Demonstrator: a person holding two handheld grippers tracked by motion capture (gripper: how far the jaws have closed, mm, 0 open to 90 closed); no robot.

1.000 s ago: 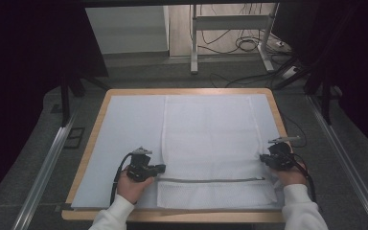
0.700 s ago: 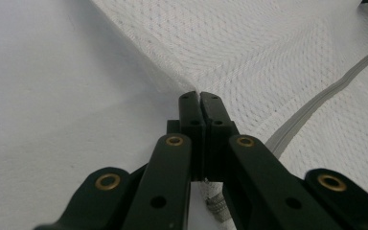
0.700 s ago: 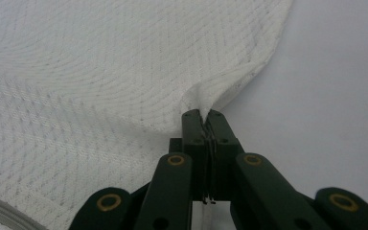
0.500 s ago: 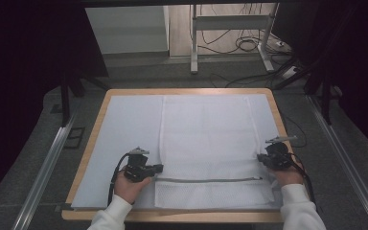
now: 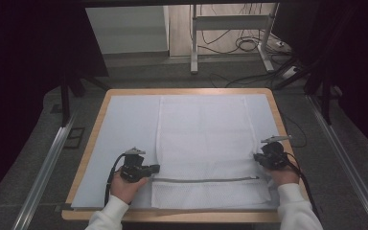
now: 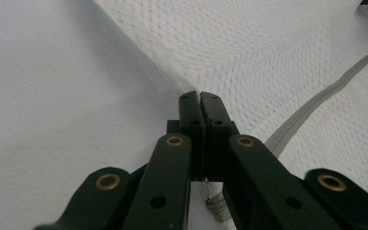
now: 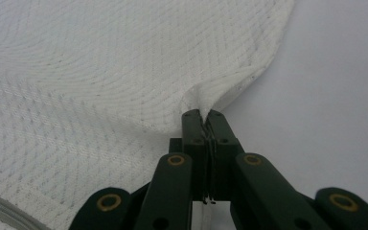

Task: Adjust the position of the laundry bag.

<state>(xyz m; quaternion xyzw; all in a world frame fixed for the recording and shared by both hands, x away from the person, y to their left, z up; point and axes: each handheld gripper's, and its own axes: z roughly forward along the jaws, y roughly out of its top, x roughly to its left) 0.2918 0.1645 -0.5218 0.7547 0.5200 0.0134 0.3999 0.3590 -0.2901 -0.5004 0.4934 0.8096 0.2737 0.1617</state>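
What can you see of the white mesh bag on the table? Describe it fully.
The white mesh bag is a large rectangle of netted fabric lying flat on the pale blue table cover. A grey zip runs across it near the person's edge. The left tongs are shut on its left edge and the right tongs on its right edge, and the fabric puckers into small folds at both pinches.

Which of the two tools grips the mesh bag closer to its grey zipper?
The left tool: it pinches the mesh laundry bag beside the zipper.
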